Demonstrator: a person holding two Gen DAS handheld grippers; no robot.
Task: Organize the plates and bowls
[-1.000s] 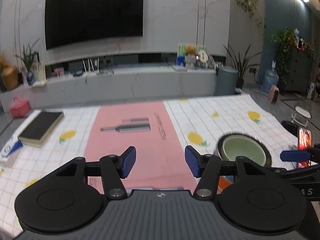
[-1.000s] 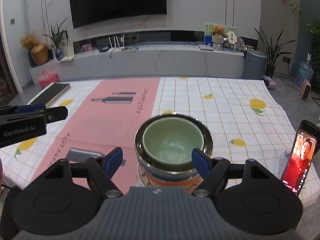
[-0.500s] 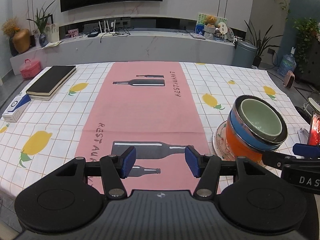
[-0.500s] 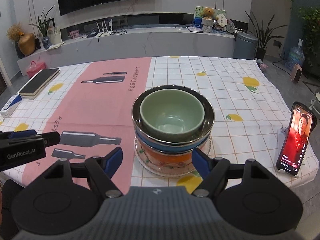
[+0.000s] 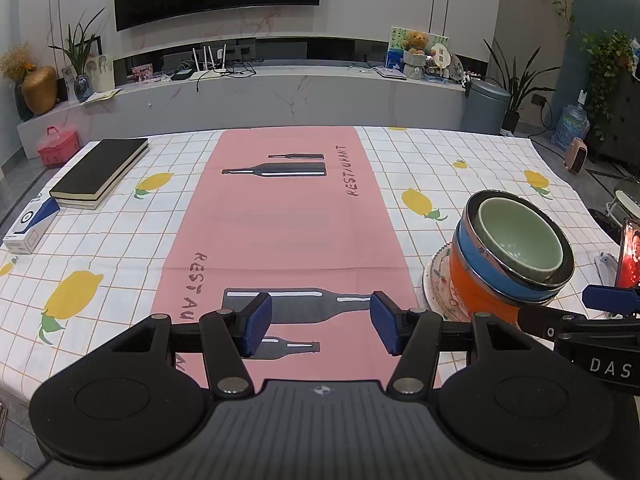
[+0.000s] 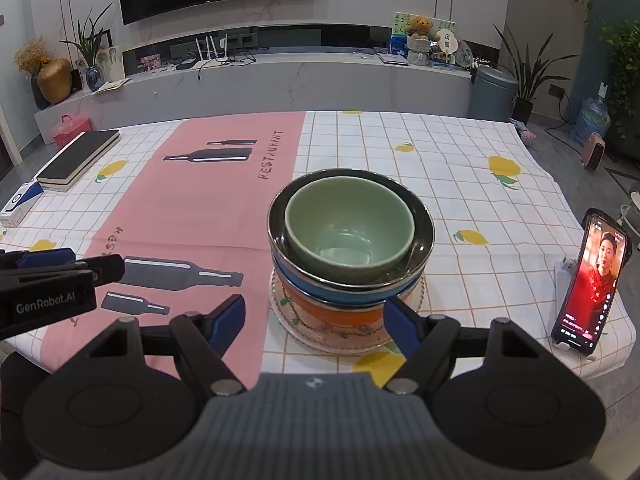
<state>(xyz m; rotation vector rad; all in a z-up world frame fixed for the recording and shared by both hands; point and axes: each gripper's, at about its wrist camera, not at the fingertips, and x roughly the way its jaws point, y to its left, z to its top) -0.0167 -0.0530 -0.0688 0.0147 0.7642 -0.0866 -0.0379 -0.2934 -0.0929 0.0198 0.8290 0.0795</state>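
A stack of dishes stands near the table's front right. A pale green bowl point(image 6: 349, 226) point(image 5: 520, 236) sits inside a steel-rimmed blue bowl point(image 6: 340, 286), over an orange bowl point(image 6: 332, 314), on a glass plate point(image 6: 320, 334) point(image 5: 438, 280). My right gripper point(image 6: 316, 322) is open just in front of the stack, short of it, with nothing between its fingers. My left gripper point(image 5: 322, 322) is open over the pink runner point(image 5: 280, 216), left of the stack, and holds nothing. Each gripper shows at the edge of the other's view.
A phone point(image 6: 592, 280) leans on a stand at the table's right edge. A black book point(image 5: 100, 172) and a blue-white box point(image 5: 30, 226) lie at the far left. The checked lemon tablecloth point(image 6: 460, 184) covers the table; a TV bench runs behind it.
Both views have tipped downward, so more of the near table and the whole stack now show. The grippers' jaws have kept the same width.
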